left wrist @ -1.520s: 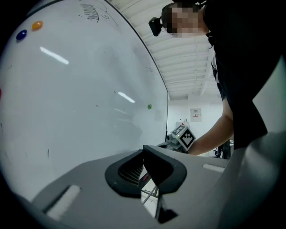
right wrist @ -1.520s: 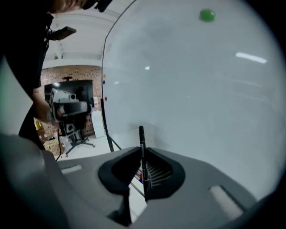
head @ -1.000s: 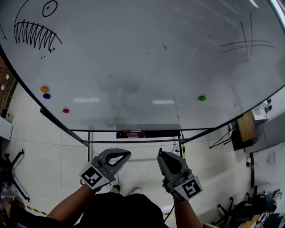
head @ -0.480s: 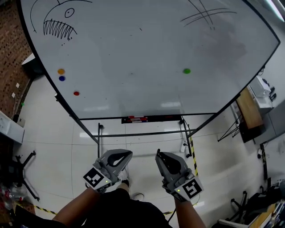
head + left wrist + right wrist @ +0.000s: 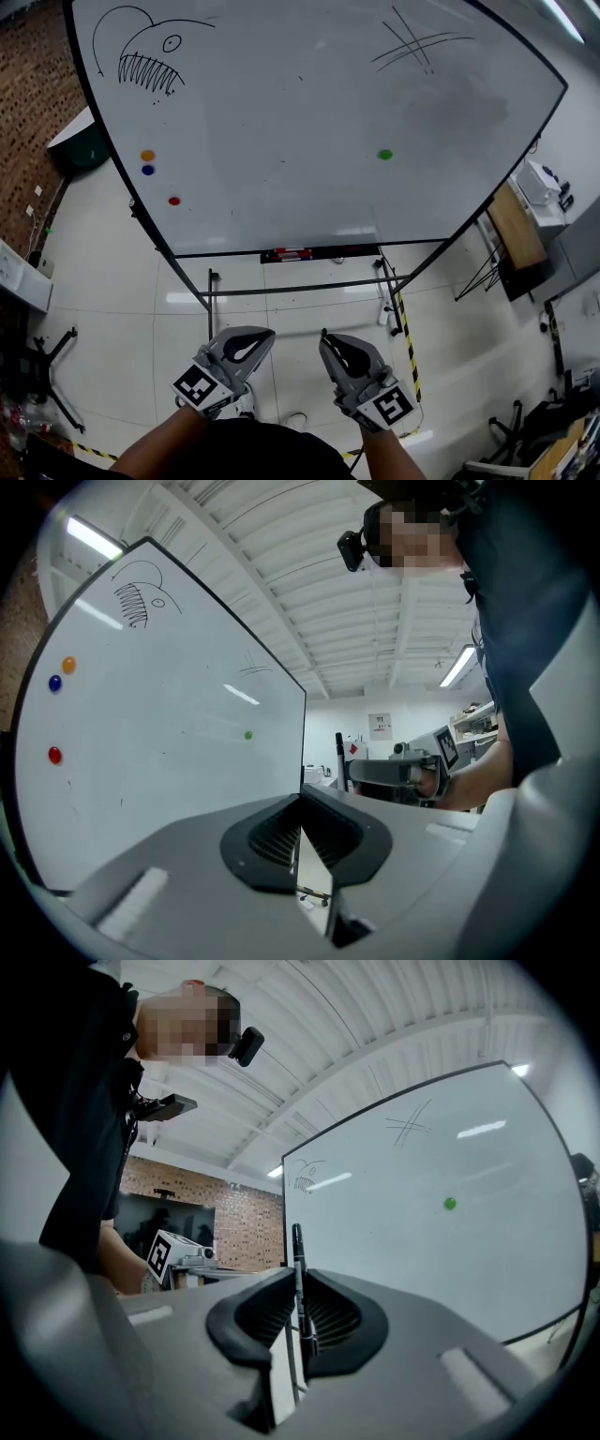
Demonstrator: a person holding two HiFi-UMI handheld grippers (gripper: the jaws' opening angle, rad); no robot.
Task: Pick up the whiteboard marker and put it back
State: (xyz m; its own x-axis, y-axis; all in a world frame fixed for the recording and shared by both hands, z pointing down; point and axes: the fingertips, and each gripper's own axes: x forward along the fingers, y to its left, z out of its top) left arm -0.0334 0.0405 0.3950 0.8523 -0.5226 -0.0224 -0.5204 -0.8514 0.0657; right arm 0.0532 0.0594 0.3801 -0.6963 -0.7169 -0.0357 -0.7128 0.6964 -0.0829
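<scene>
While the whiteboard [image 5: 300, 112] stands well ahead, tray [image 5: 292, 253] under its lower edge, the left gripper [image 5: 265, 334] has its jaws together, empty. The right gripper [image 5: 327, 337] has its jaws clamped on the slim whiteboard marker [image 5: 297, 1251]. Thin pinch, so it could pivot or drop on meeting that tray.

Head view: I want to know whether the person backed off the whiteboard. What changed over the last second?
The whiteboard now sits farther off, with more of it and the floor in frame: the person has backed away. The left gripper and right gripper stay side by side low in frame; no grip visibly changed.
</scene>
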